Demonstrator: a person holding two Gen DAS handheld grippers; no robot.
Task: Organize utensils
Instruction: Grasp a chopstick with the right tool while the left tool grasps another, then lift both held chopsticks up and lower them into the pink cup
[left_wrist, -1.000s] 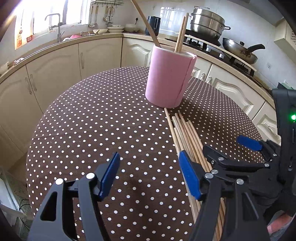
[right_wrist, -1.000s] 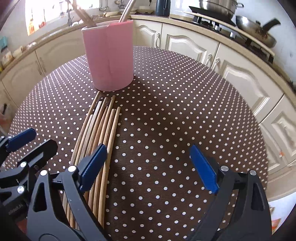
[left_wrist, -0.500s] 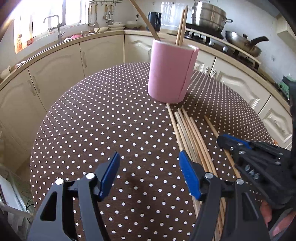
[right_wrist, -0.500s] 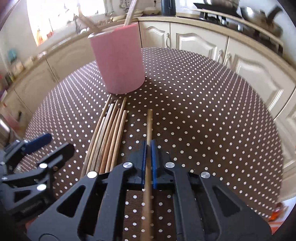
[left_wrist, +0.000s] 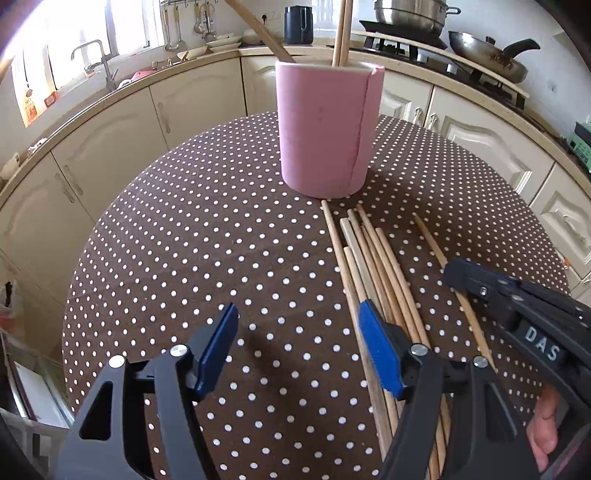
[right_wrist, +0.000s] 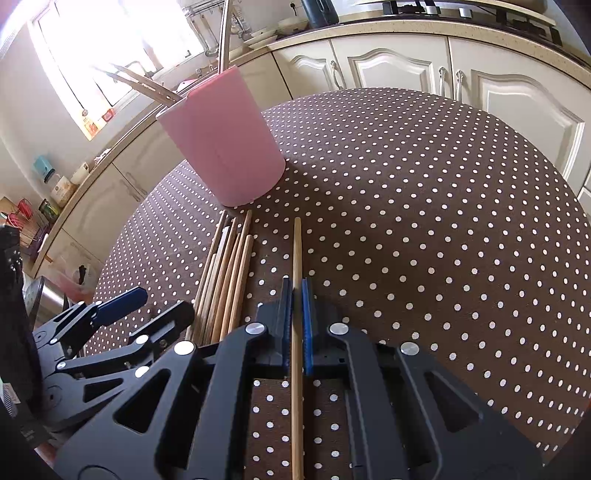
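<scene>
Chopstick (right_wrist: 296, 258) pinched lengthwise between my right gripper (right_wrist: 296, 295) pads, pulled clear of the bundle (right_wrist: 225, 273) at its 9 o'clock so it can go alone into the pink holder (right_wrist: 221, 147) at 11 o'clock, where others already stand. My left gripper (left_wrist: 295, 343) hovers spread and empty over the table (left_wrist: 184, 240), the bundle just at its 3 o'clock.

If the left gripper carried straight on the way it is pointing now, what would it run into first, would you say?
Most likely the bare polka-dot tablecloth: the left gripper stands open and angles down at cloth between its fingers. The loose chopsticks lie just right of that line, and the pink holder stands farther on. Depth is uncertain.
</scene>
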